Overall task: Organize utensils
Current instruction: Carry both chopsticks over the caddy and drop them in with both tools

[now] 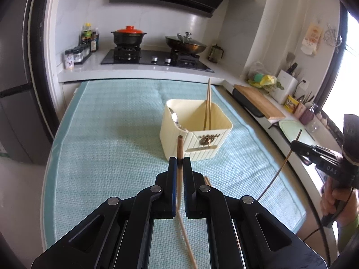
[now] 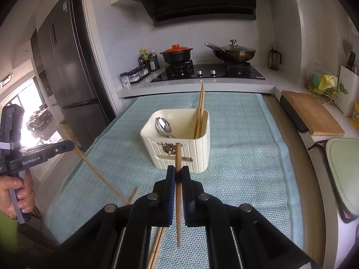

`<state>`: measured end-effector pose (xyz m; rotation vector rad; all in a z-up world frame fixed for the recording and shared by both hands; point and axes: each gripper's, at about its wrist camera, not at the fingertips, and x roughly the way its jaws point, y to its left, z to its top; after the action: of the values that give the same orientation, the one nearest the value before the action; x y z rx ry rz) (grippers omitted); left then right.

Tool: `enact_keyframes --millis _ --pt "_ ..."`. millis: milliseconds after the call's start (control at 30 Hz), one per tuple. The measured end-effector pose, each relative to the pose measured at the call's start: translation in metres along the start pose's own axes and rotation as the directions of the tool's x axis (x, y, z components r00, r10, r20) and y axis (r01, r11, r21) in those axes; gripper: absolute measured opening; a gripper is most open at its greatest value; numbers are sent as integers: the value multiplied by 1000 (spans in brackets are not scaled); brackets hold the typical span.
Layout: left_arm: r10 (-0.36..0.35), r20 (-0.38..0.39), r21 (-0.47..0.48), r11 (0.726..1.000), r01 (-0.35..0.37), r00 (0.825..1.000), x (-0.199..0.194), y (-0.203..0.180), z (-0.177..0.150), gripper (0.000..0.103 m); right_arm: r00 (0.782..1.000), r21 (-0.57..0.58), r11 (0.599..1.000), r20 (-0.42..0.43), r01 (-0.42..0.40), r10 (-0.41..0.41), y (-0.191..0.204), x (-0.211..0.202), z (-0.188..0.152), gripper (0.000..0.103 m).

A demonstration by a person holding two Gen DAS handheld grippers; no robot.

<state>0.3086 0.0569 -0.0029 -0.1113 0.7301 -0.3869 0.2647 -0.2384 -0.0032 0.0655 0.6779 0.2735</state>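
Nearest thing first: the left hand-held gripper [image 1: 179,160] is clamped shut on a wooden chopstick [image 1: 180,148], pinched close to its top end so most of the stick hangs down and swings off toward 5 o'clock under the jaws. Same story on the other side, the right hand-held gripper [image 2: 178,170] is closed on its own chopstick [image 2: 178,190], held a bit further down with a short stub poking up at 12 o'clock. Another loose chopstick [image 2: 157,244] lies on the teal mat [image 2: 246,168] covering the bench, just below the right gripper at around 7 o'clock.

Further out at 12 o'clock sits the cream utensil holder [image 2: 179,152], with a spoon [image 2: 163,125] in its left compartment and two chopsticks [image 2: 199,114] leaning in the right one.

What worries me: both sticks are gripped near one end, so the long free tail could pivot in the pads and slip. Coming in at the holder, a dangling tip might catch the rim, tip the light box or knock the leaning pair out. Both sticks heading for one narrow slot together could also clash. And it'd be easy to drop one in with the spoon by mistake
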Motion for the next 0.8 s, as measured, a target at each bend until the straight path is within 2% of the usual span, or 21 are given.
enact_keyframes --millis 400,600,800 --pt "-37 62 11 999 36 997 -15 -10 36 3 994 -3 1000 109 5 -5 6 -16 39 6" --pt "-75 119 22 997 73 990 -29 -19 76 3 984 -13 1000 176 14 -12 9 -22 73 6" --pt "-81 209 48 996 72 975 -35 -32 123 3 960 -21 999 278 30 -23 13 -31 117 6"
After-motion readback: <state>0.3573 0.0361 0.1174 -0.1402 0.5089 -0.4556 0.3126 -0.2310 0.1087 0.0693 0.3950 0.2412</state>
